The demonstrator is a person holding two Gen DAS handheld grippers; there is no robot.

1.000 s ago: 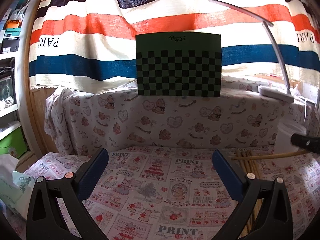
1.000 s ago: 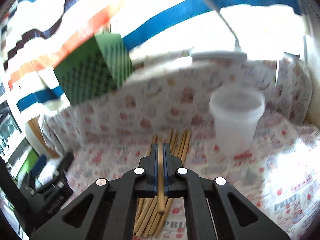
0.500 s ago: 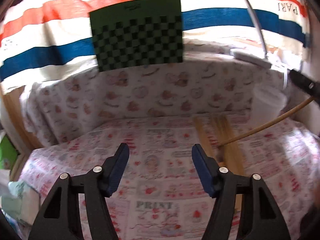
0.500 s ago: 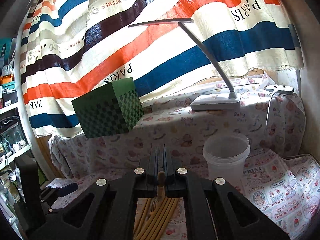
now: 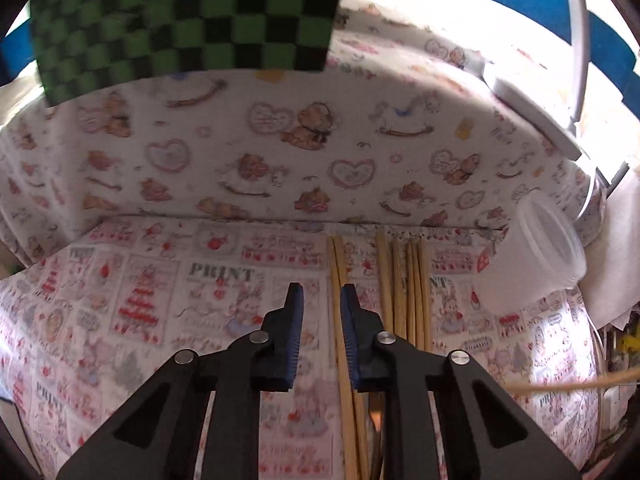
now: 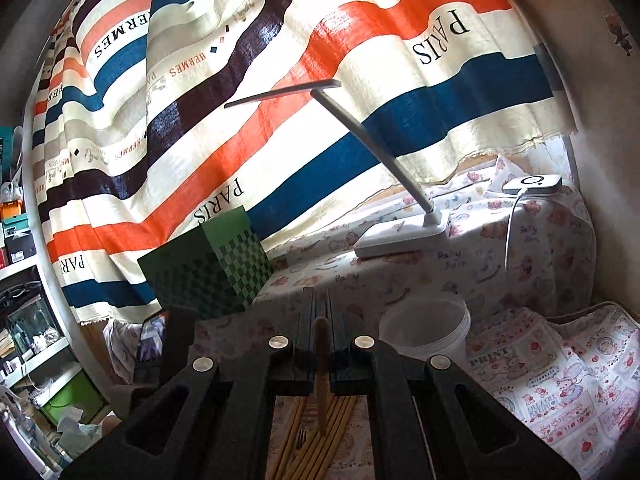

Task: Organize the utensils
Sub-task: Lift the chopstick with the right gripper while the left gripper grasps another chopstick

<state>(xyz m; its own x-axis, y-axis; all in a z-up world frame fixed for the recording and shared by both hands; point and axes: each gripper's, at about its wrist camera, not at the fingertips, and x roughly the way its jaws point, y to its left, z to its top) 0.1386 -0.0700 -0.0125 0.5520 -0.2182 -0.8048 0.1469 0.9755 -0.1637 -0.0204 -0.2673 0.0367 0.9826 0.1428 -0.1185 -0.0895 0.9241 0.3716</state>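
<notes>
chopsticks on table | cup right of them | lamp behind cup

Bamboo chopsticks lie parallel on cloth, pointing near-far, approx mid-right. One stick lifted, clamped. White cup far right, prob. empty.

The left wrist camera looks steeply down along its fingers at the cloth-covered worktop, close above the chopsticks, with the plastic cup at three o'clock. The right wrist camera faces almost level toward the striped curtain, its cup at five o'clock. Both views share the checkered box, the lamp, cup and chopsticks.
</notes>
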